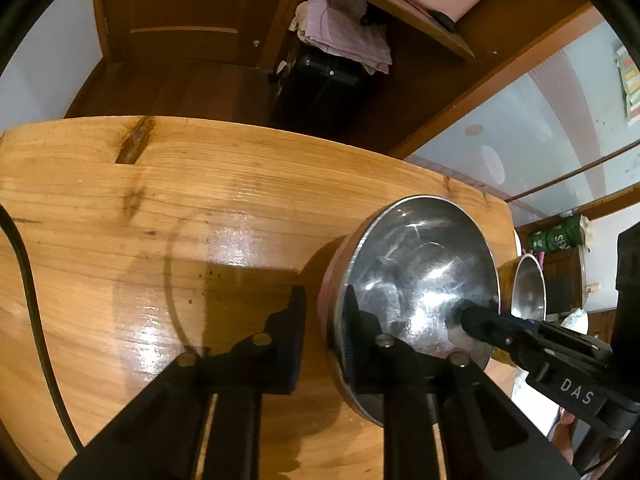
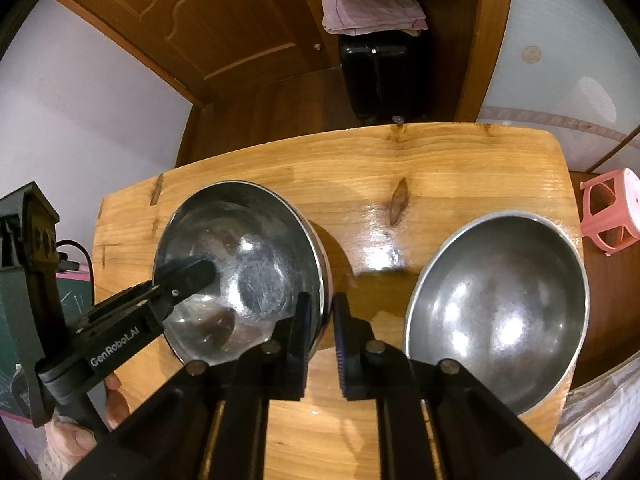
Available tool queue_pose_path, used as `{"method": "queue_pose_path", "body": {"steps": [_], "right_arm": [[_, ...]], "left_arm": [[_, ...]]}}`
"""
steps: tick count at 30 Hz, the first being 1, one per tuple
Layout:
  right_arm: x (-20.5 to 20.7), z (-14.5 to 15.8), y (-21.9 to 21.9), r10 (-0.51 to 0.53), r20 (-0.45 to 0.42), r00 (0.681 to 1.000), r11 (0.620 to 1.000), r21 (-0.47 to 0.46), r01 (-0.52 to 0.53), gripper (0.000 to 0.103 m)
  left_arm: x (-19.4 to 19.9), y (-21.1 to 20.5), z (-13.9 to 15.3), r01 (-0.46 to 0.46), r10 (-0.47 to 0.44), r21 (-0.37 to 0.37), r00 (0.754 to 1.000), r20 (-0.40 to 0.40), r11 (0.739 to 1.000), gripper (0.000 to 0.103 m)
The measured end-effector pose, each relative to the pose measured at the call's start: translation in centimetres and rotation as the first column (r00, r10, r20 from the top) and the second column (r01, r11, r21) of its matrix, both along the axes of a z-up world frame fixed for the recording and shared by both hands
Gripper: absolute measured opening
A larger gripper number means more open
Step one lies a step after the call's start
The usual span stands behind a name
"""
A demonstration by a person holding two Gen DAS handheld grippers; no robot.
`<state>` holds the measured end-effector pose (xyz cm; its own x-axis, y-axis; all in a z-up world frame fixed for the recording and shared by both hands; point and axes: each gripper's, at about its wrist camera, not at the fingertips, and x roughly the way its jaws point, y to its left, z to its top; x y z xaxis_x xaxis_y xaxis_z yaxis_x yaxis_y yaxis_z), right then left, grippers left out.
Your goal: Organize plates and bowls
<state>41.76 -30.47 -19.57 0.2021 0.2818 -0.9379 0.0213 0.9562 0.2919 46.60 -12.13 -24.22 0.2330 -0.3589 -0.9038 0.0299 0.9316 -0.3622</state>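
We see the pink-walled steel bowl [image 2: 240,264] on the left part of the glossy wooden table [image 2: 400,168], with both tools at its rim on opposite sides. The right gripper [image 2: 322,312] is narrow, rim pinched between its jaws, one finger inside and one outside. The left gripper [image 1: 324,312] straddles the rim [image 1: 416,280] too, at a wider gap; we cannot tell if it actually grips.

The second steel bowl [image 2: 500,312] sits upright at the table's right edge, apart from the first, just beside the right gripper's outer finger. A black cable [image 1: 32,300] crosses the table's left side.

Beyond the table are a black suitcase [image 2: 380,80] with folded pink cloth [image 2: 372,12] on top and a pink plastic stool [image 2: 608,212] at the right.

Writing: "DAS" on the right gripper's body in the left wrist view and "GenRobot.AI" on the left gripper's body in the right wrist view. A green packet [image 1: 556,236] has white letters, unreadable.
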Motion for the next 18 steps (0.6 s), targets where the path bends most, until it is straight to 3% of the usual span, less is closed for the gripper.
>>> {"method": "queue_pose_path", "body": {"steps": [14,18], "right_arm": [[-3.3,1.1,-0.8,-0.008,-0.031,0.999,0.999,-0.041,0.007,0.008],[-4.2,0.9,-1.0,-0.014,-0.048,0.999,0.999,-0.047,0.012,0.008]], "left_arm": [[-3.6,-1.2,3.1,0.088,-0.089,0.057,0.996,0.021,0.995,0.009],[-4.8,-1.4,2.3,0.094,-0.092,0.072,0.995,-0.036,0.993,0.009]]}}
